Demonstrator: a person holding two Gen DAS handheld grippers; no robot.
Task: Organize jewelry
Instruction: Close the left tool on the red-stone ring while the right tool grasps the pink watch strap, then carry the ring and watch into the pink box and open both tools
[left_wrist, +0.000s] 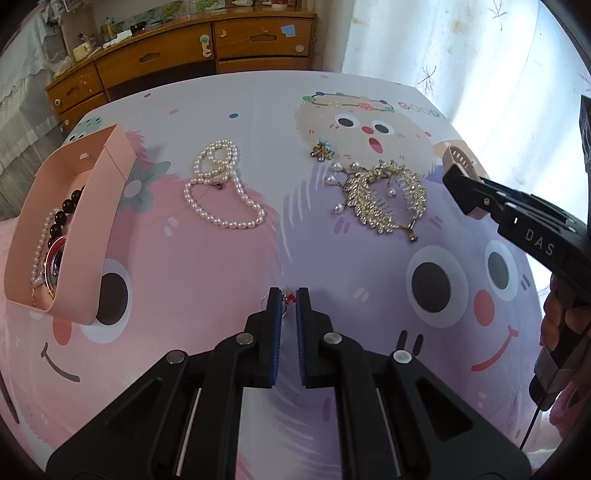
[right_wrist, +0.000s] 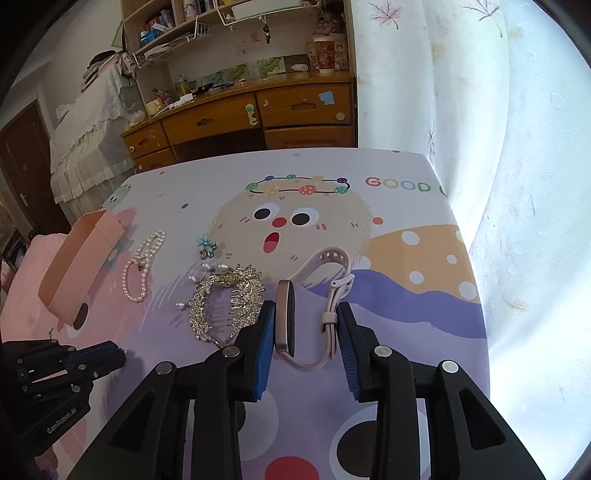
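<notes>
My left gripper (left_wrist: 289, 295) is shut on a small red-stone ring (left_wrist: 288, 300), held low over the cartoon-print tablecloth (left_wrist: 207, 273). My right gripper (right_wrist: 306, 310) is shut on a pink smartwatch (right_wrist: 286, 317), its strap (right_wrist: 325, 258) looping forward; the watch also shows in the left wrist view (left_wrist: 460, 162). A pink box (left_wrist: 70, 221) at the left holds a dark bead bracelet (left_wrist: 64, 210), pearls and a round piece. A pearl necklace (left_wrist: 221, 184), a blue flower brooch (left_wrist: 323, 149) and a gold crystal hair comb (left_wrist: 384, 199) lie on the cloth.
A wooden dresser (left_wrist: 207, 48) with drawers stands beyond the table's far edge. A white curtain (right_wrist: 480, 147) hangs along the right side. A lace-covered piece of furniture (right_wrist: 88, 129) is at the far left. Shelves with clutter sit above the dresser (right_wrist: 207, 22).
</notes>
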